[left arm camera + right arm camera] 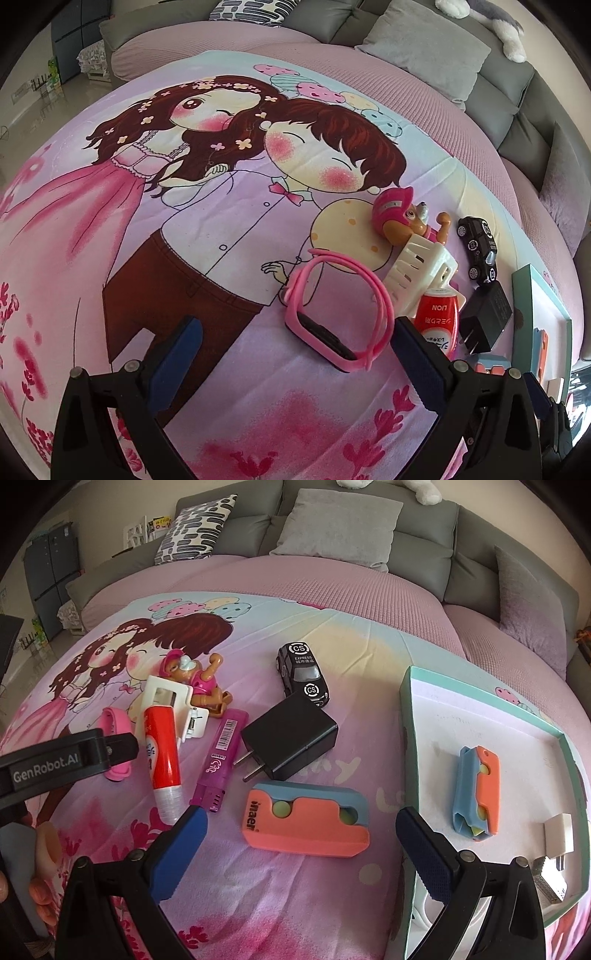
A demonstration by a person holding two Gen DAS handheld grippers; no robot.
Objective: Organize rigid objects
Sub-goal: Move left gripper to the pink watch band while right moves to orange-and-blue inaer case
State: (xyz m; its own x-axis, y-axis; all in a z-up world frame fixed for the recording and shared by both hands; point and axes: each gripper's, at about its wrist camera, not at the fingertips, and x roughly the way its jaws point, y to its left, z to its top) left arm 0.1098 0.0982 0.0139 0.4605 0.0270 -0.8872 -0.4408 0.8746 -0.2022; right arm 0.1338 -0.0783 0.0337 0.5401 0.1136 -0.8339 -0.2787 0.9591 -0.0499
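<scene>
Right tool (301, 832): wide apart, holding nothing.
Orange and blue toy (306, 821): on the bed, right in front of it, lying sideways.
Box (410, 716): just to the right.
Left tool (295, 343): apart, by the pink watch (332, 310).

Both views are evenly lit by soft daylight, bright enough for saturated colour across the printed bedsheet (229, 258). Shadows are faint and short: the black charger (291, 738) casts a thin one toward 7 o'clock. Glare shows only on the glossy floor (48, 107) at 10 o'clock in the left wrist view. Fisheye distortion bulges the centre and bends the sofa (424, 535) at 12 o'clock; dark vignetting fills the corners. Focus is sharp centrally and softens slightly at the rim.
</scene>
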